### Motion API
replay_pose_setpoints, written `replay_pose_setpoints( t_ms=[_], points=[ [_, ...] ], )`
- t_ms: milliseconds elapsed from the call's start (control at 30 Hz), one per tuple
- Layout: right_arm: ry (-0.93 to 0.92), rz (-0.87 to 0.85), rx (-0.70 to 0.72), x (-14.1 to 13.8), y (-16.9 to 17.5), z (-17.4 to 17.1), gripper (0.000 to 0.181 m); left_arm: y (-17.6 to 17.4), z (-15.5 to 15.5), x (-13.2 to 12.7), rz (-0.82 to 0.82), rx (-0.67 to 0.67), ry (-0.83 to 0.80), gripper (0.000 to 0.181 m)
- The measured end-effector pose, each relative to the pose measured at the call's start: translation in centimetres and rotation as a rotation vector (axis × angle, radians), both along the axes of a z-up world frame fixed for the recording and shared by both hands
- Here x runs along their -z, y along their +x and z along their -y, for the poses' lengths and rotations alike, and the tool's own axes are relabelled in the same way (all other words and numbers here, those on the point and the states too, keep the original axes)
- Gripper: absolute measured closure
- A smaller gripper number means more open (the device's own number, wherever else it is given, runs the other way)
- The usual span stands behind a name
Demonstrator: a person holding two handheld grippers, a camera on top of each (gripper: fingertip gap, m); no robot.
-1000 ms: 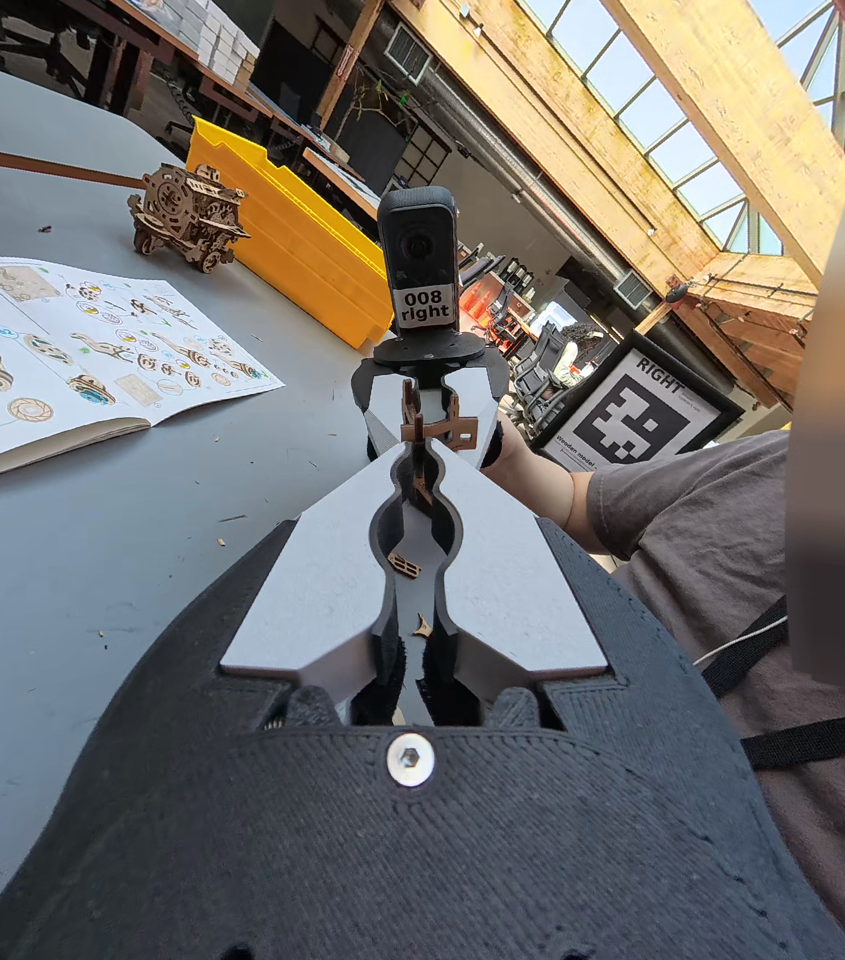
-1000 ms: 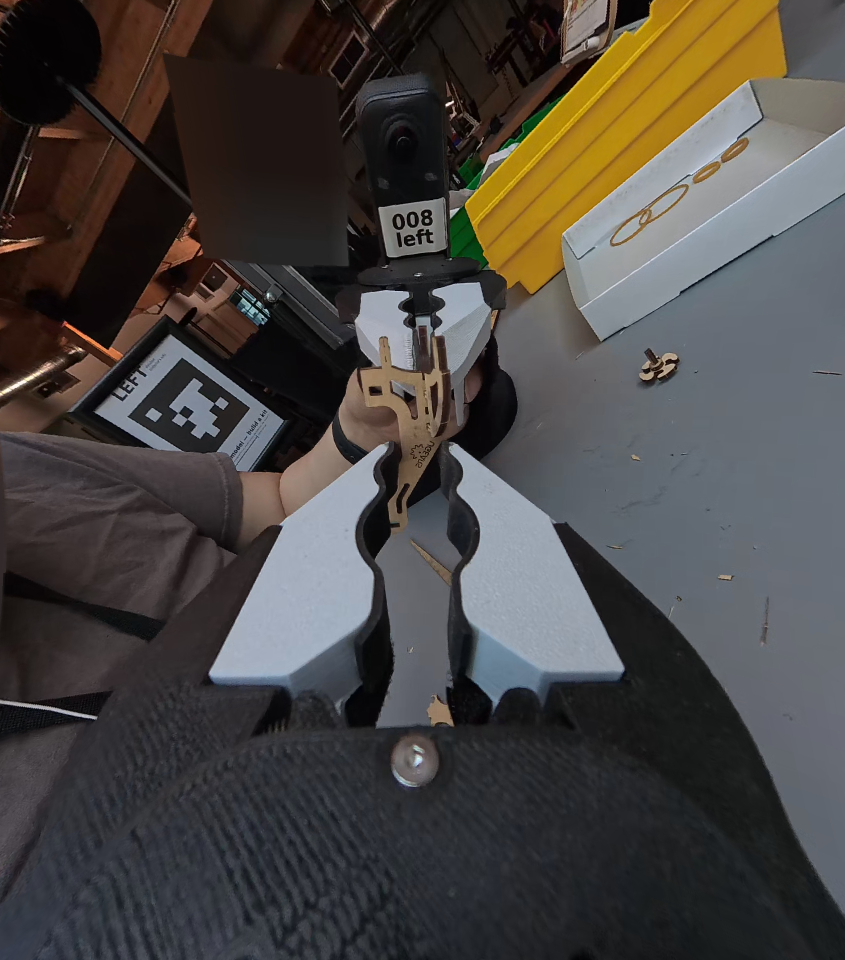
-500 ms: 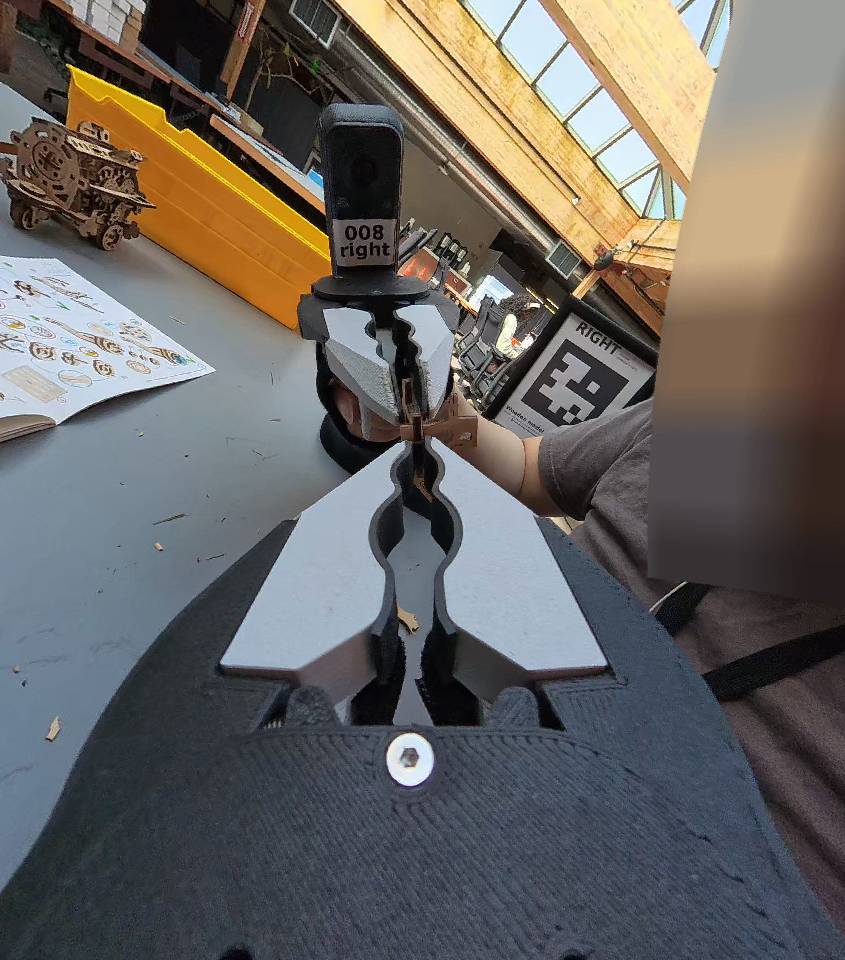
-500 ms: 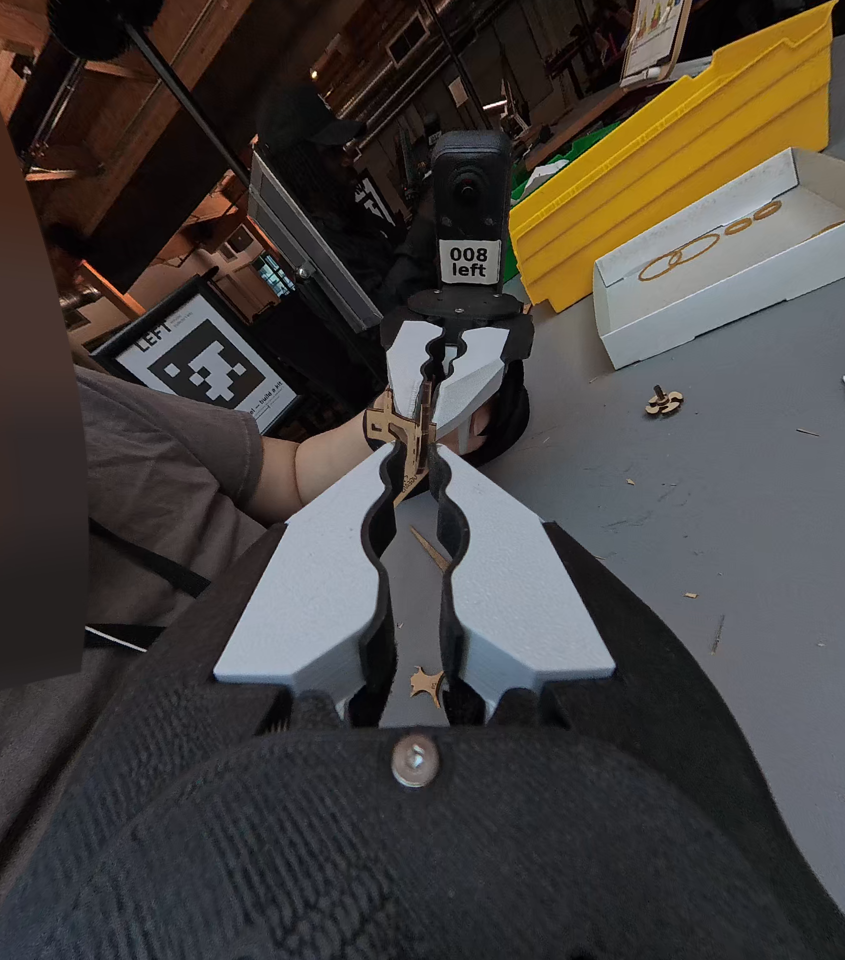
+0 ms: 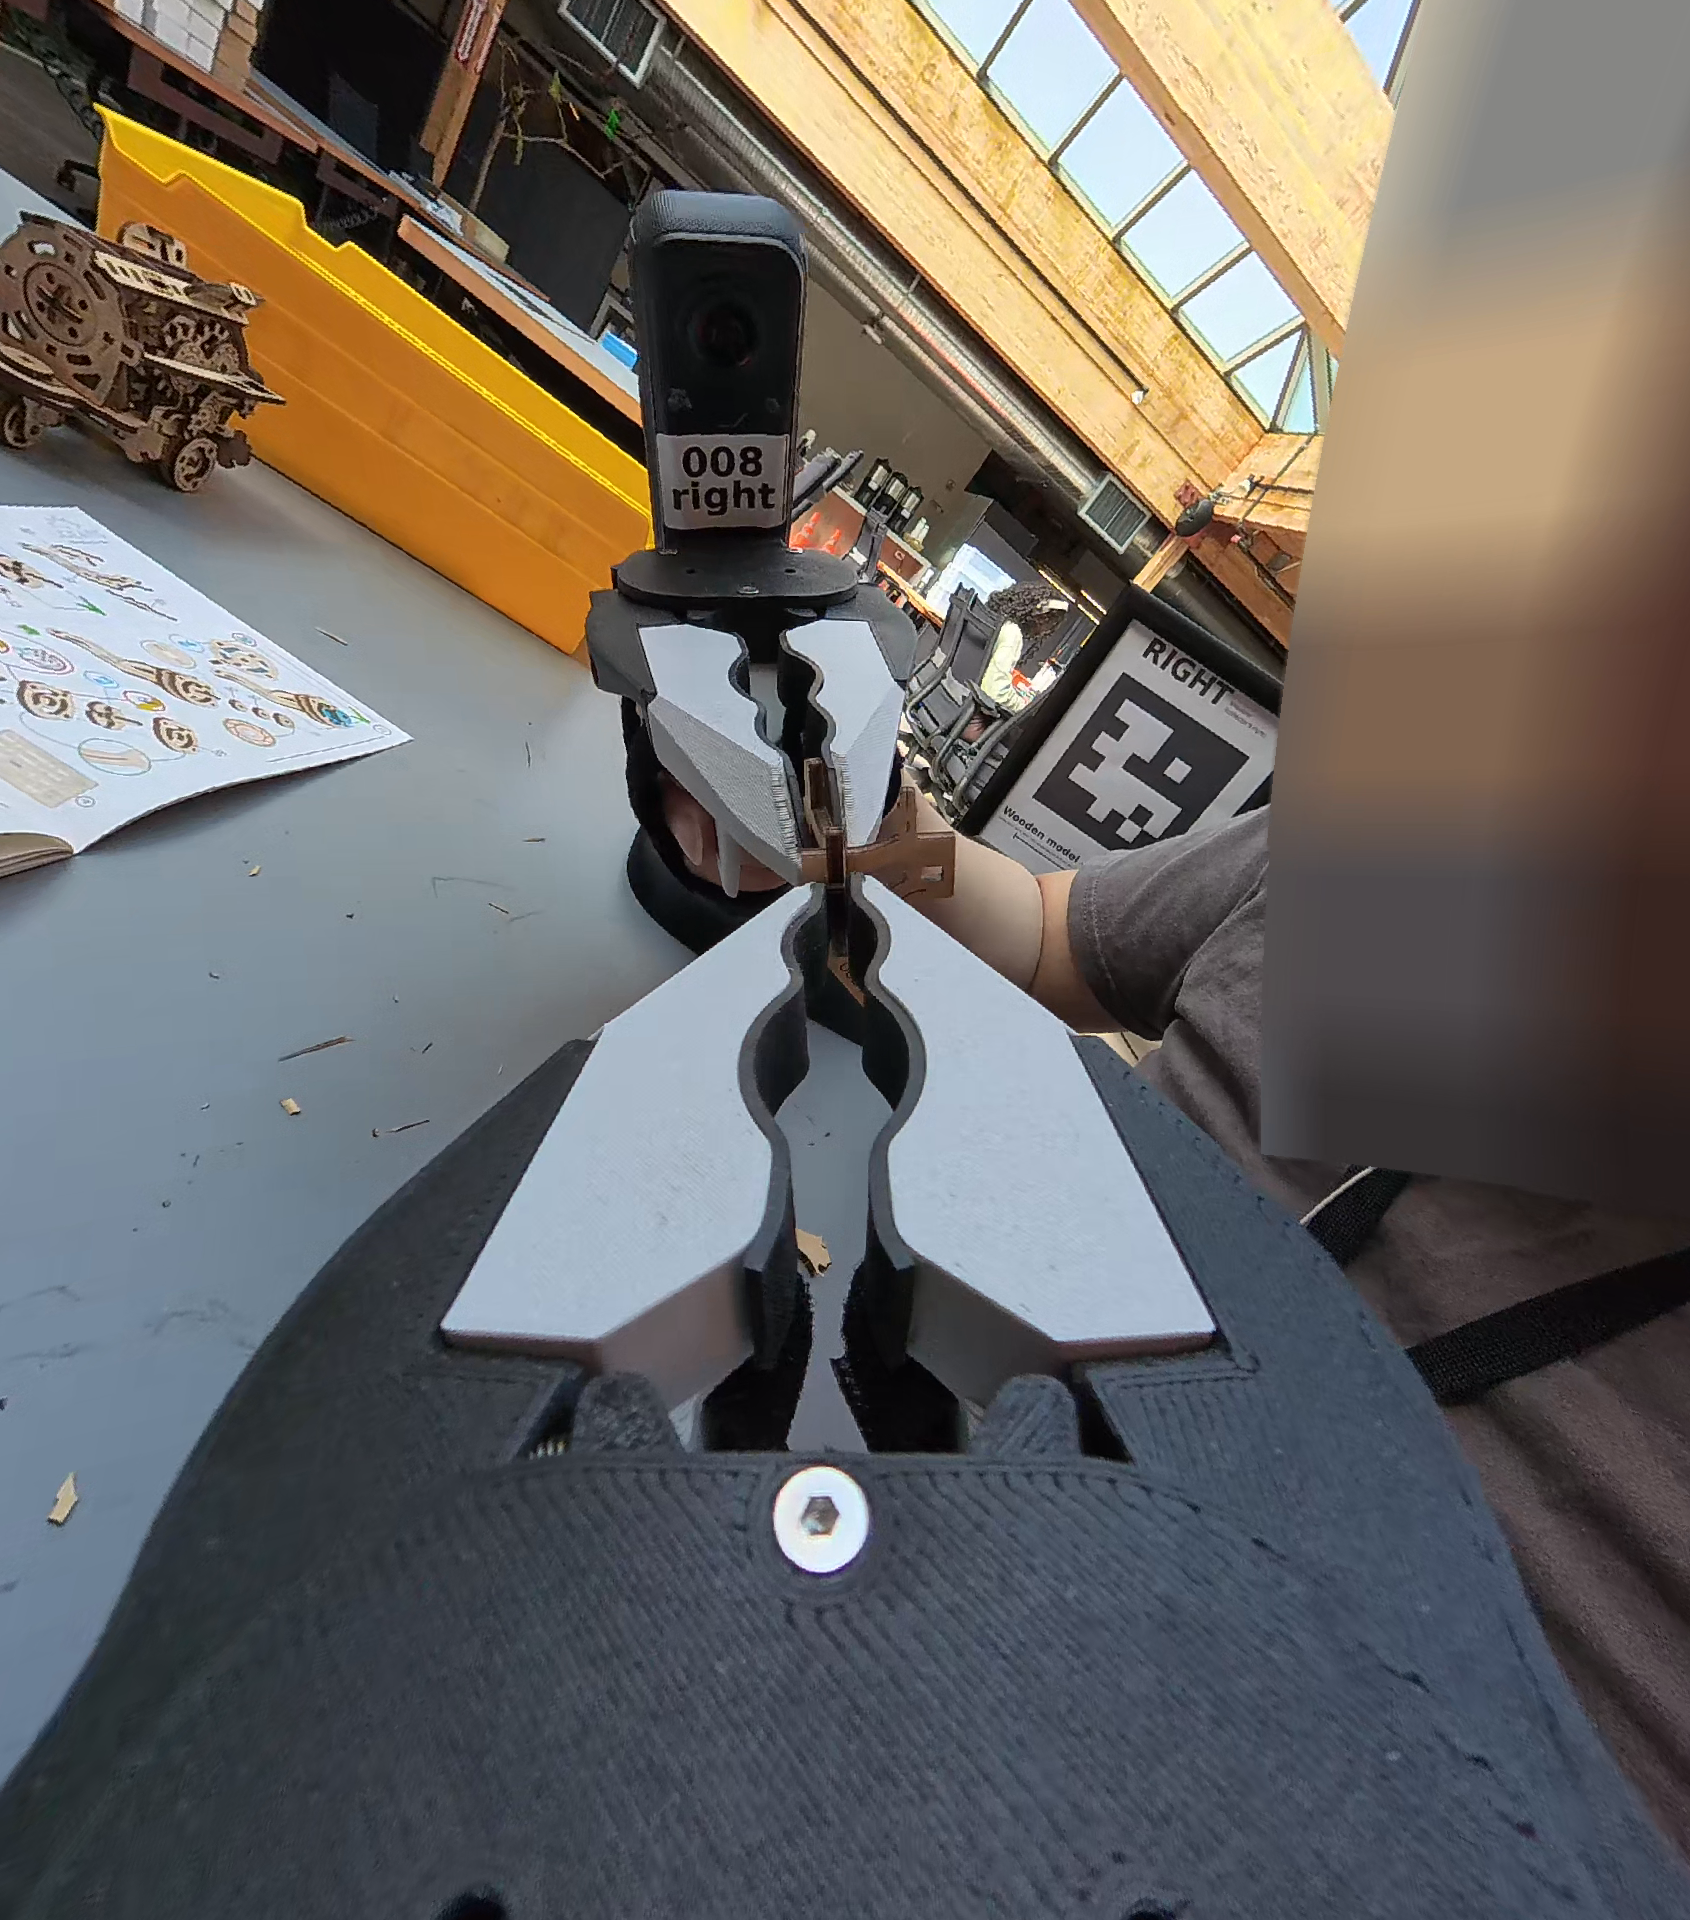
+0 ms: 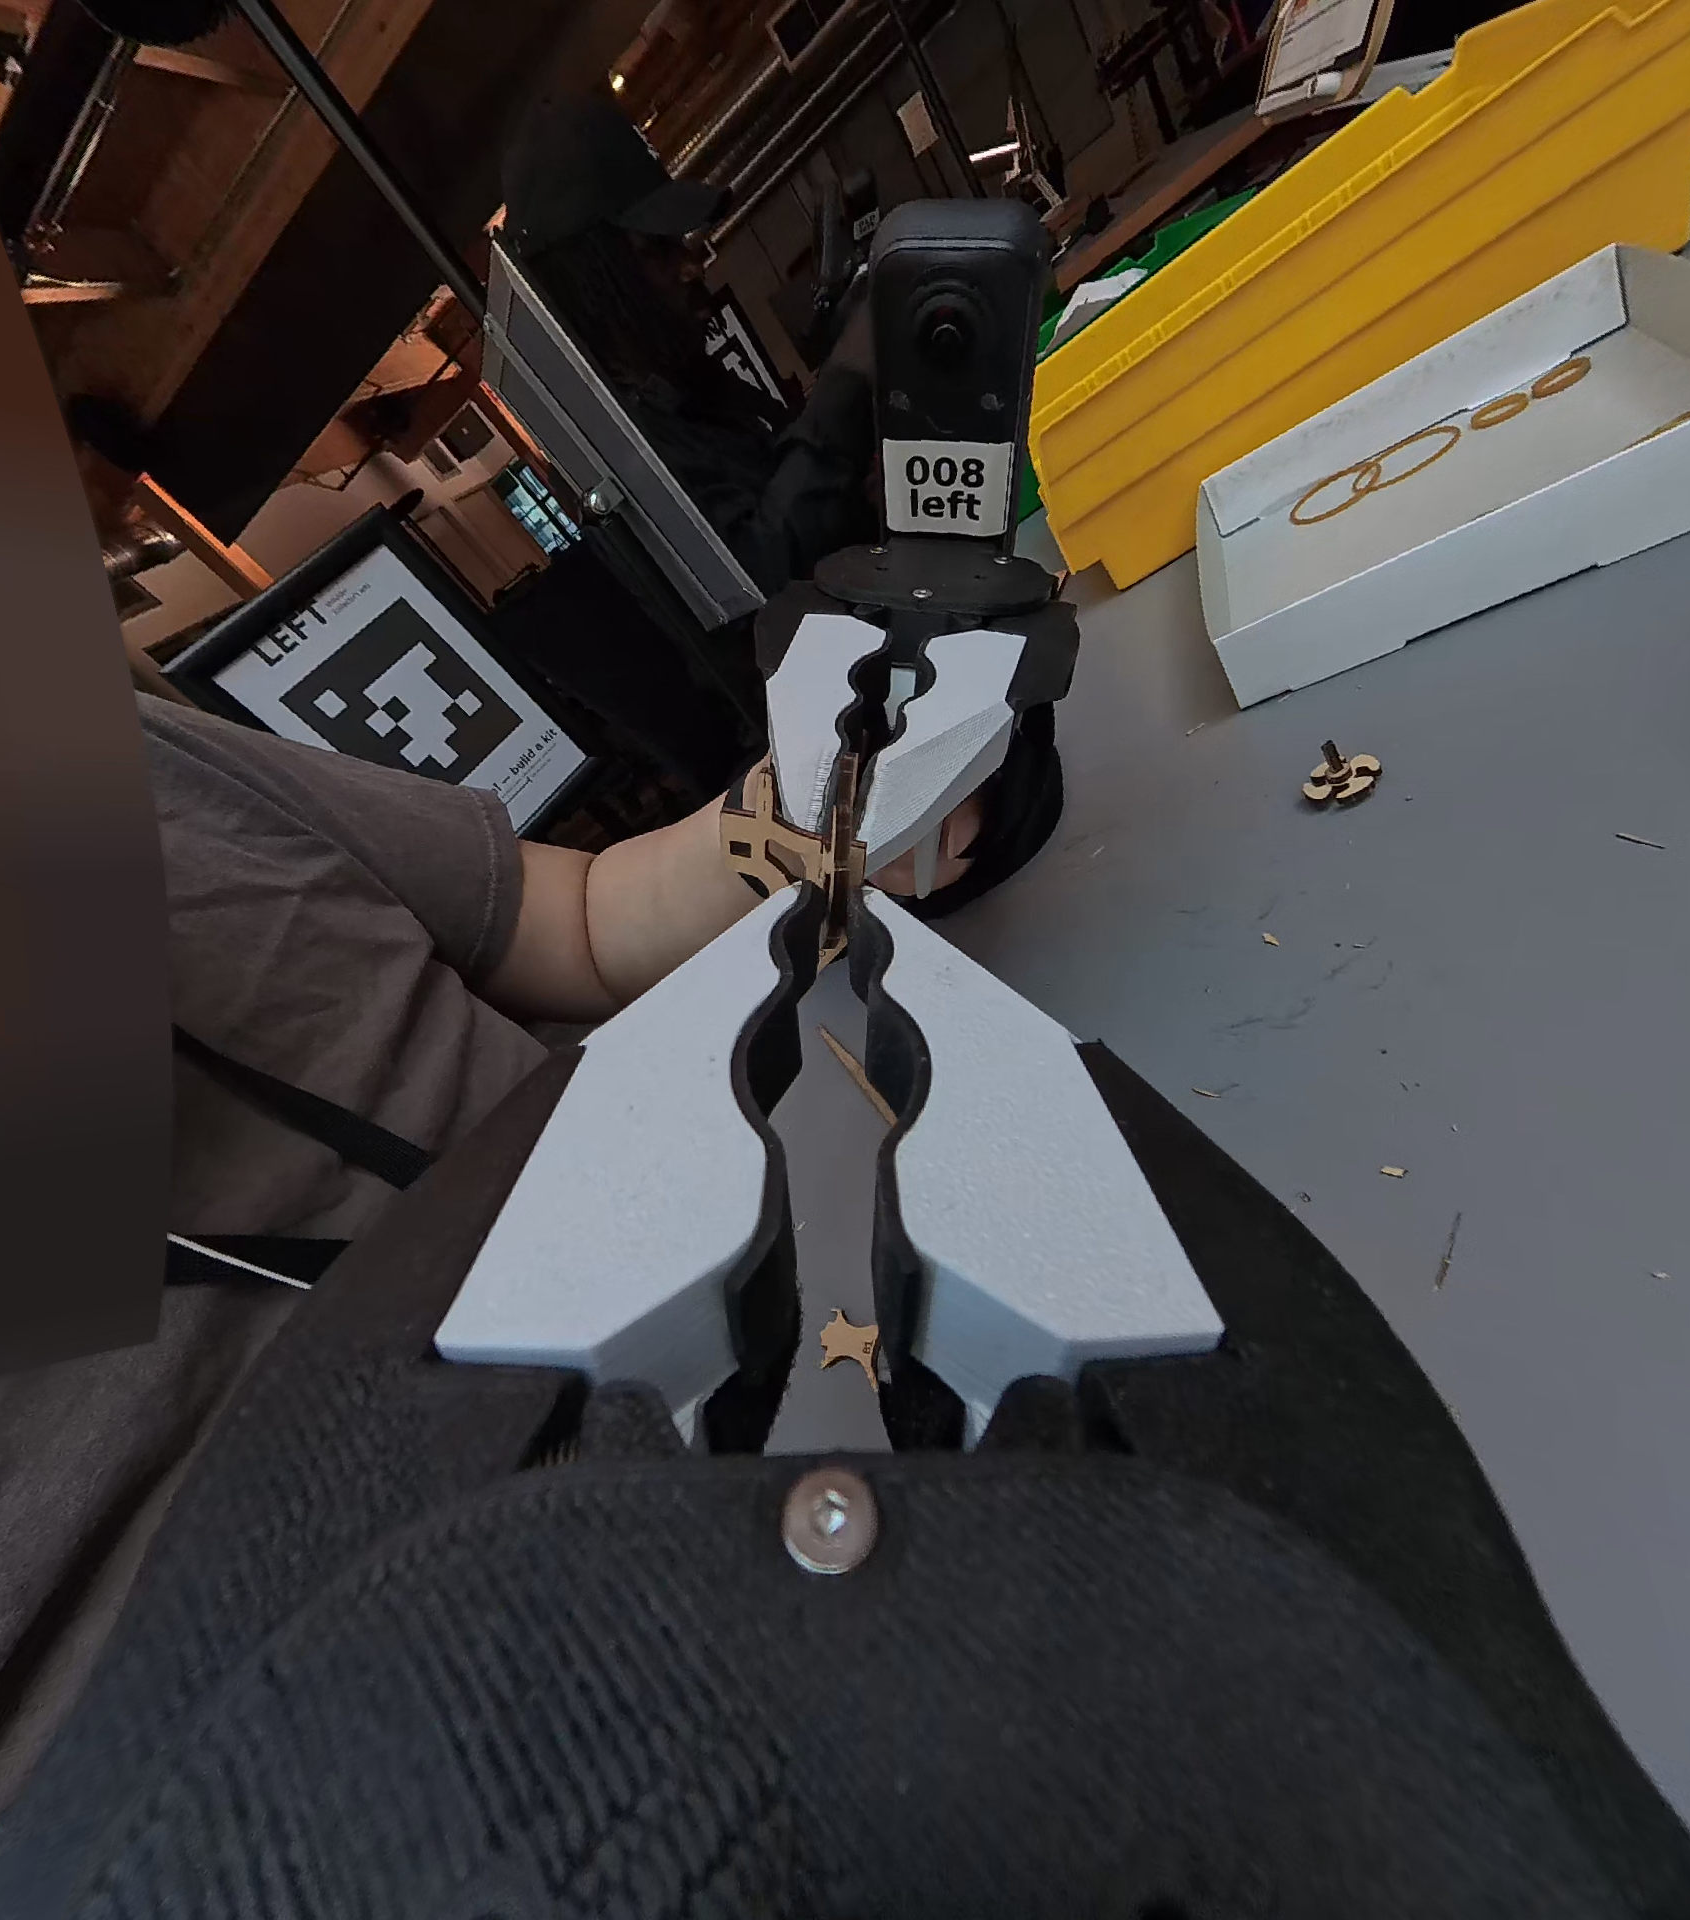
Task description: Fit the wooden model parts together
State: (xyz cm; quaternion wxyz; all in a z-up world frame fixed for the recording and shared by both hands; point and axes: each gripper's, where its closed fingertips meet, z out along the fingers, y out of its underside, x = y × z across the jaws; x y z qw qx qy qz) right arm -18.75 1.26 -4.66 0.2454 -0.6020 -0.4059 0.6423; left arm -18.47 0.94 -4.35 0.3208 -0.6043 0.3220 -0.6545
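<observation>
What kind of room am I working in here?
Probably a workshop or maker space: a grey worktable with a yellow parts bin, a finished wooden model, timber roof beams with skylights.

Rings (image 6: 1373, 485) in box (image 6: 1267, 644) beside bin (image 6: 1236, 395)

Writing is borne by a white label (image 5: 722, 486) on one camera (image 5: 716, 322), a second label (image 6: 945, 488) on the other camera (image 6: 955, 301), two framed code signs (image 5: 1137, 764) (image 6: 394, 707), and the instruction booklet (image 5: 93, 665).

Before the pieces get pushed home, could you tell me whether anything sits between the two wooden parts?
Nothing visible does: the left hand-held gripper and right hand-held gripper hold the wooden parts tip to tip, already meeting above the table.
</observation>
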Motion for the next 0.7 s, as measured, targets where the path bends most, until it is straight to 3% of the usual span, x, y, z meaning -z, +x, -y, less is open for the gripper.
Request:
replay_pose_setpoints(
  t_ms=[700],
  points=[
    [0.05, 0.047, 0.11, 0.31, -0.24, -0.69, 0.181, 0.03, -0.78, 0.58, -0.024, -0.113, 0.05, 0.181]
  ],
)
